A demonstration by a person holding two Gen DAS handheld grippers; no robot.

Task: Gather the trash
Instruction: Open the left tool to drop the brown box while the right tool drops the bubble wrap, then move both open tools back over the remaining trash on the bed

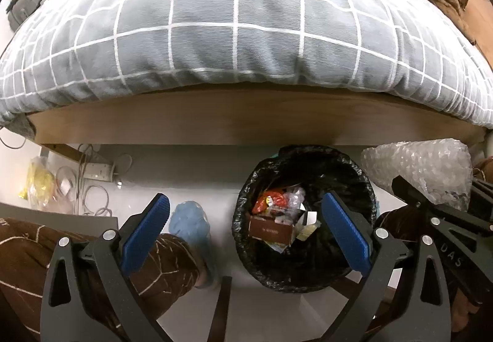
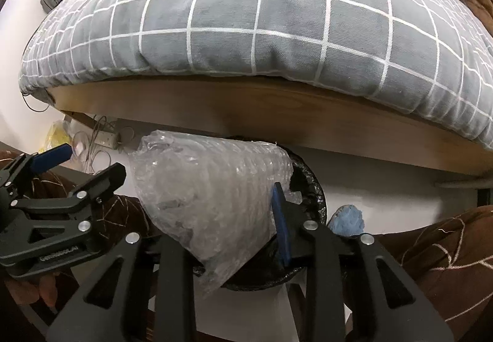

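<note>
The bubble wrap (image 2: 212,203) is a crumpled wad gripped in the right gripper (image 2: 234,237), its jaws narrow on it; its long axis runs up and away toward the bed (image 2: 246,34). It hangs over the bin (image 1: 305,218), at the rim. The left gripper (image 1: 246,234) stands wide and empty above the bin. The black-lined bin holds a brown carton with small unreadable print, red wrappers and clear plastic. "DAS" shows on the right gripper's arm; the left one's lettering is too blurred, perhaps a brand.
</note>
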